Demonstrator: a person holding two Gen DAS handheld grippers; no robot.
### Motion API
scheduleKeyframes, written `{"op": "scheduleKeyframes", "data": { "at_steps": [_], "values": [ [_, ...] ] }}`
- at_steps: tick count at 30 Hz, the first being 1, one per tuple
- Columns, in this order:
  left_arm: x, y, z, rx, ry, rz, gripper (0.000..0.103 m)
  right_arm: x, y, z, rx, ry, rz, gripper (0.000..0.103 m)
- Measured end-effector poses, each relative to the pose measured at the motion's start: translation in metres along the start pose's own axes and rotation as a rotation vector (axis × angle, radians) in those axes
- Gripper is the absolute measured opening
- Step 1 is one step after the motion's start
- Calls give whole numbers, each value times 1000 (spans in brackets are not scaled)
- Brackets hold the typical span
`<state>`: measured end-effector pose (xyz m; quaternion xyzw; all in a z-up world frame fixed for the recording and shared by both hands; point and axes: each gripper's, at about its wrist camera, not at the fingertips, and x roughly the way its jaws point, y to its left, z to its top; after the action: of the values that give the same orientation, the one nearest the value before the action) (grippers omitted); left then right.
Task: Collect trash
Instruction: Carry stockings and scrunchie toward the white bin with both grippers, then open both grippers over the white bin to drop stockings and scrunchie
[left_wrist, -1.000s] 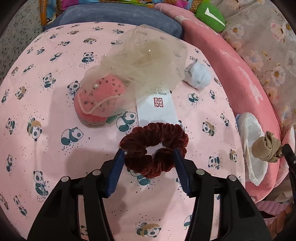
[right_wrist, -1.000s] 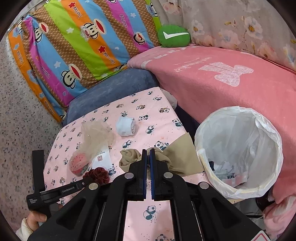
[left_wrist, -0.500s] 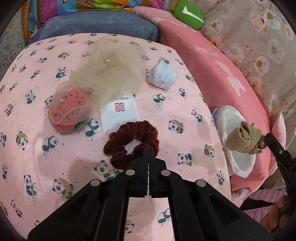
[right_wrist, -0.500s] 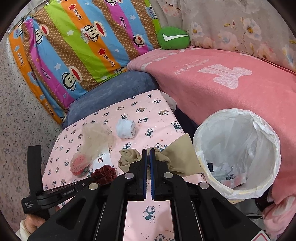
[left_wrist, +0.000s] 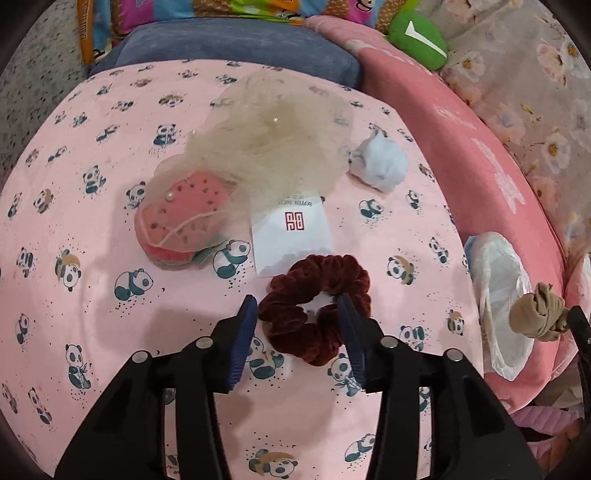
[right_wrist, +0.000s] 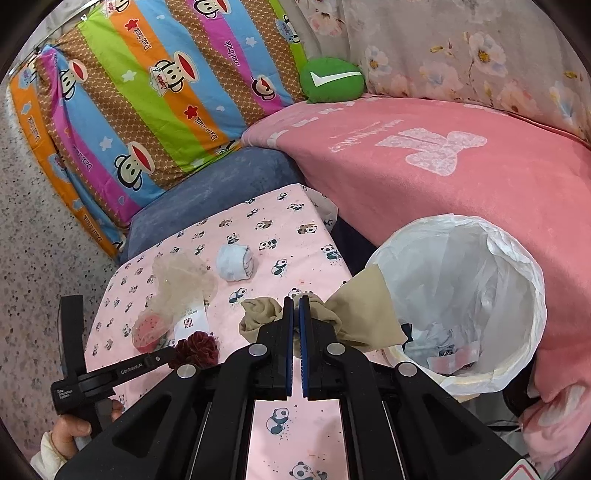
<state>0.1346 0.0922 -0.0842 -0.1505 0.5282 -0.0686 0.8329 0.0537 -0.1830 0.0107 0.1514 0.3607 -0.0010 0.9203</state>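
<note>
Scrunchie (left_wrist: 316, 308), dark red, lies on the panda-print table (left_wrist: 92, 295) between the spread fingers of my left gripper (left_wrist: 297, 334); whether the pads touch it I cannot tell. Just behind it from the left I see a watermelon pad (left_wrist: 181, 221) under a beige mesh (left_wrist: 273, 136), a white card (left_wrist: 291, 236) touching the scrunchie, then a balled pale sock (left_wrist: 380, 166). Further right, my right gripper (right_wrist: 296, 325) has its fingers clenched on a tan stocking (right_wrist: 364, 314), held near the rim of the bin (right_wrist: 517, 280). Only the right view looks down into the white-lined bin, with scraps at its bottom, and shows my hand (right_wrist: 70, 432) on the left handle. The left view catches the bin edge-on.
</note>
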Motion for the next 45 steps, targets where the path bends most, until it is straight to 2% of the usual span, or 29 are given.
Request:
{"op": "scheduleKeyframes", "data": {
  "at_steps": [5,7,10,12,20,28,45],
  "values": [
    [19,-2,-2,15,39,-8,43,8,6,0,-10,14,3,3],
    [25,-3,-4,16,51,-19,24,10,7,-1,-14,19,2,3],
    [23,-7,-4,24,51,-39,15,10,8,-1,-19,23,-1,3],
    [19,-13,-4,44,47,-57,14,10,6,0,-15,20,-3,3],
    [-9,-63,-4,145,0,-126,13,2,-6,5,9,-3,-12,3],
    [-28,-129,-2,253,-27,-196,13,-13,-30,9,46,-35,-30,3],
    [-19,-257,-15,445,0,-315,13,-34,-116,9,184,-82,-123,3]
  ]
}}
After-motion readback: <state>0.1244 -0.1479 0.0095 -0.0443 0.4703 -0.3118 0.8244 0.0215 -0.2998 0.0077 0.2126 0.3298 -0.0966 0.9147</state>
